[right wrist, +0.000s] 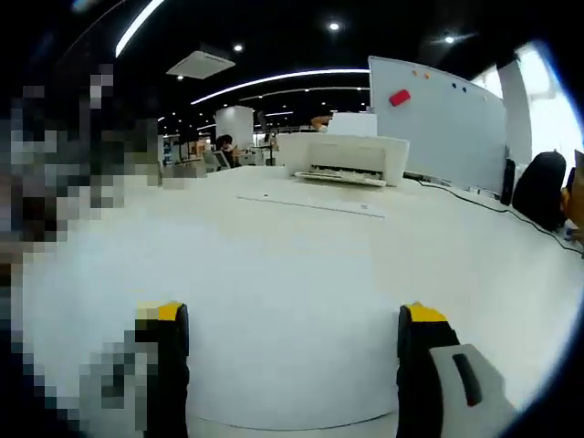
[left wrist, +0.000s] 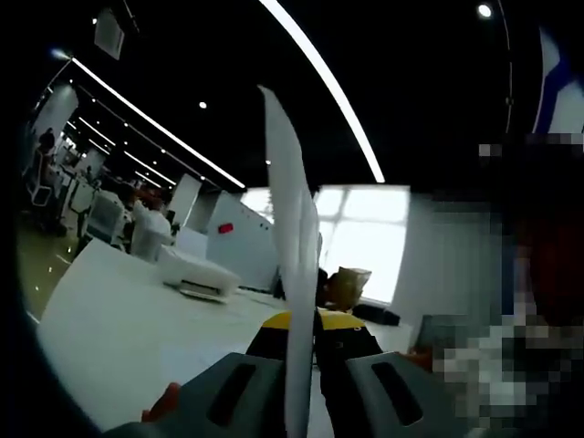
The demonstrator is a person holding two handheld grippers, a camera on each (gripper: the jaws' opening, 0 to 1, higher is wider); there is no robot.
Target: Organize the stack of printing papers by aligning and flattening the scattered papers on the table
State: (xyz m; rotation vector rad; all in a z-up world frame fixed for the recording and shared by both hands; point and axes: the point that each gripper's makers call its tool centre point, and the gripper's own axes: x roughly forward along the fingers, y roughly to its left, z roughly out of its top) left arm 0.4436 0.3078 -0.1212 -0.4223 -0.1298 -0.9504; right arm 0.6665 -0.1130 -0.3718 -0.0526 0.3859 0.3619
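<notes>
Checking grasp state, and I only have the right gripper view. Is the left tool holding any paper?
Observer: Yes. In the left gripper view, the left tool is shut on white paper.
Operator: Flat or on edge?
Observer: On edge. It stands upright from between the jaws, seen edge-on by the camera.
Operator: What's behind it?
Observer: A bright window, past the far side of the table.

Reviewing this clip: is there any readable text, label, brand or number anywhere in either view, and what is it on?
None can be read.
Printer: no legible brand or label.
Whiteboard: a red eraser and small dots, no writing to make out.
Paper clamped in the left gripper: seen edge-on, no print visible.
Table: blank.
</notes>
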